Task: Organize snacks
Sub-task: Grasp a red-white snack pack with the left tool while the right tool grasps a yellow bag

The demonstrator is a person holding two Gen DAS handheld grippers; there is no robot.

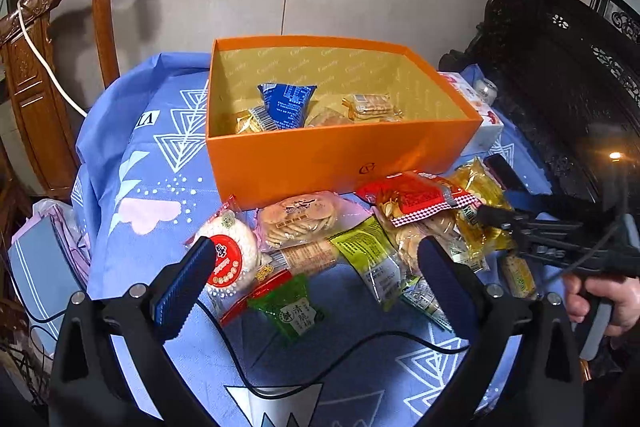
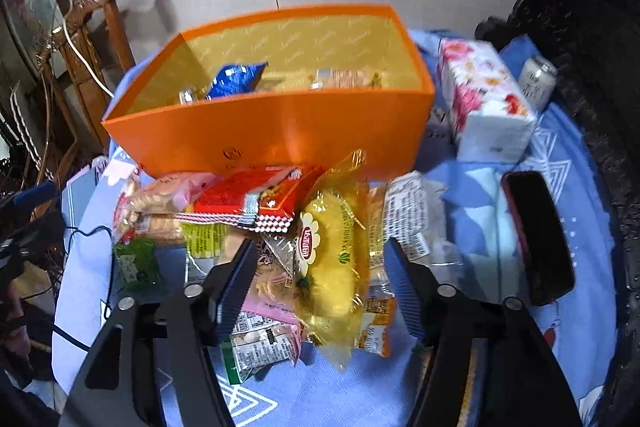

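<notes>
The orange box (image 1: 344,151) sits at the far side of the bench (image 1: 160,163), with loose snack packets (image 1: 308,227) piled near it. The left gripper (image 1: 316,267) jaws are wide open and empty above the pile. The right gripper (image 2: 320,287) jaws are open around a yellow packet (image 2: 332,267).

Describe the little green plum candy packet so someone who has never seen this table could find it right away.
Start at the big orange box on the blue tablecloth; a heap of snacks lies in front of it. At the near edge of that heap, just below the round white rice cracker with the red label, lies the green packet. It is the only clear dark-green wrapper, with a pale label.
</notes>
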